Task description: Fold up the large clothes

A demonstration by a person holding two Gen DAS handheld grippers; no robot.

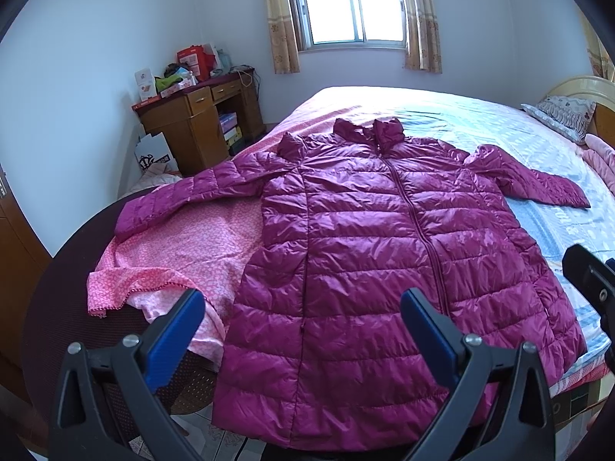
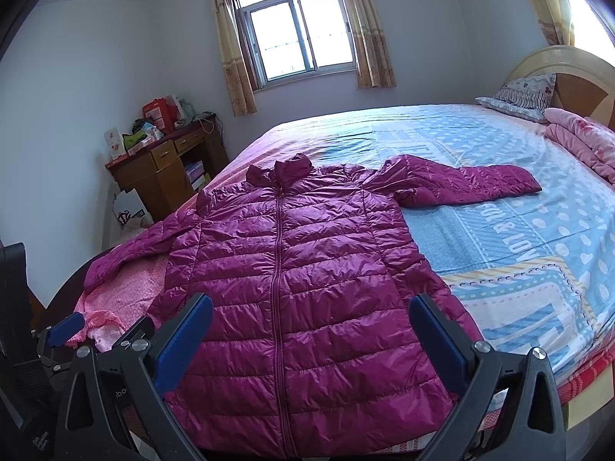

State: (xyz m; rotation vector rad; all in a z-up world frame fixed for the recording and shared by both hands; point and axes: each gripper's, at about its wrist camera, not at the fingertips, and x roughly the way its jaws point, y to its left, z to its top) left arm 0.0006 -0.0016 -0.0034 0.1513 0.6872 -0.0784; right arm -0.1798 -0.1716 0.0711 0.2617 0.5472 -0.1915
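A long magenta quilted puffer jacket (image 1: pixel 376 253) (image 2: pixel 292 269) lies flat and zipped on the bed, collar toward the window, hem hanging at the near edge. Its left sleeve (image 1: pixel 180 196) stretches out over pink sheet; its right sleeve (image 2: pixel 469 184) lies on the blue cover. My left gripper (image 1: pixel 303 307) hovers open above the jacket's lower hem, nothing between its blue pads. My right gripper (image 2: pixel 311 311) is likewise open over the lower front, empty. The left gripper's blue pad (image 2: pixel 67 328) also shows at the lower left of the right wrist view.
The bed (image 2: pixel 538 269) carries a blue patterned cover, a pink floral sheet (image 1: pixel 184 253) on the left side, a pillow (image 2: pixel 526 92) and pink blanket (image 2: pixel 584 138) by the headboard. A wooden desk (image 1: pixel 200 123) with boxes stands at the left wall. A curtained window (image 1: pixel 351 7) is behind.
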